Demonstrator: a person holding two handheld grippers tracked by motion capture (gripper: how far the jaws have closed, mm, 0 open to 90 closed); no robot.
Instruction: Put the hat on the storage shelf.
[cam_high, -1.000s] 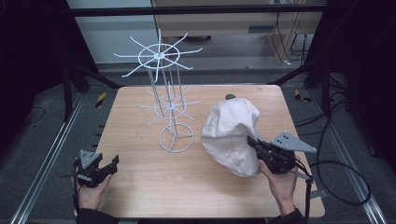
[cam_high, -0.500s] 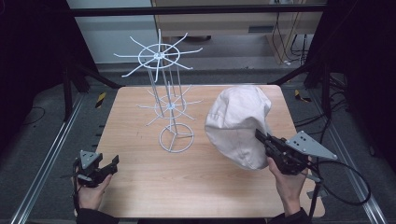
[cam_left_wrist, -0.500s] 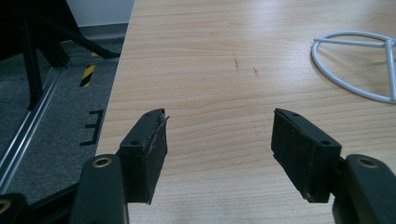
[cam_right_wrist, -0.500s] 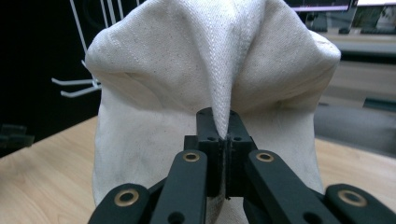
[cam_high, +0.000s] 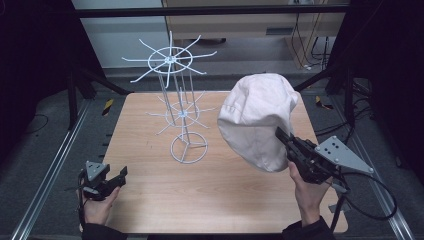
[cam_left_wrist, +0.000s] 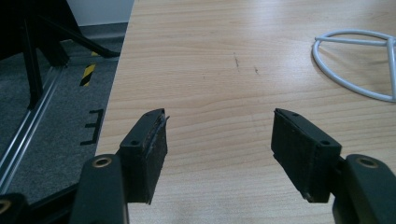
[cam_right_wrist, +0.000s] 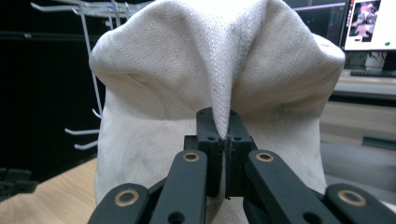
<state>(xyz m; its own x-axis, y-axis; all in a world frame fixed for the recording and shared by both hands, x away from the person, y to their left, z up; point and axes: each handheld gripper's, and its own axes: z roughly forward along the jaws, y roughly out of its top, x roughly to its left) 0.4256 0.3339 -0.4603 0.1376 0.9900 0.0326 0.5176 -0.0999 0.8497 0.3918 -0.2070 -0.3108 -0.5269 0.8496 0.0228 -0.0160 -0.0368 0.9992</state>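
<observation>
Hat (cam_high: 257, 120) hung pinched in right gripper (cam_high: 284, 139), clear of table (cam_high: 150, 200), presumably bound for wire rack (cam_high: 172, 100); left gripper (cam_high: 120, 176) idle near-left, jaws apart, empty.

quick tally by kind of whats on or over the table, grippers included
white wire rack: 1
cream cloth hat: 1
grippers: 2, left gripper open, right gripper shut on the hat
total: 4

a light wooden table (cam_high: 210, 190) carries the white wire rack (cam_high: 188, 147) near its middle.
</observation>
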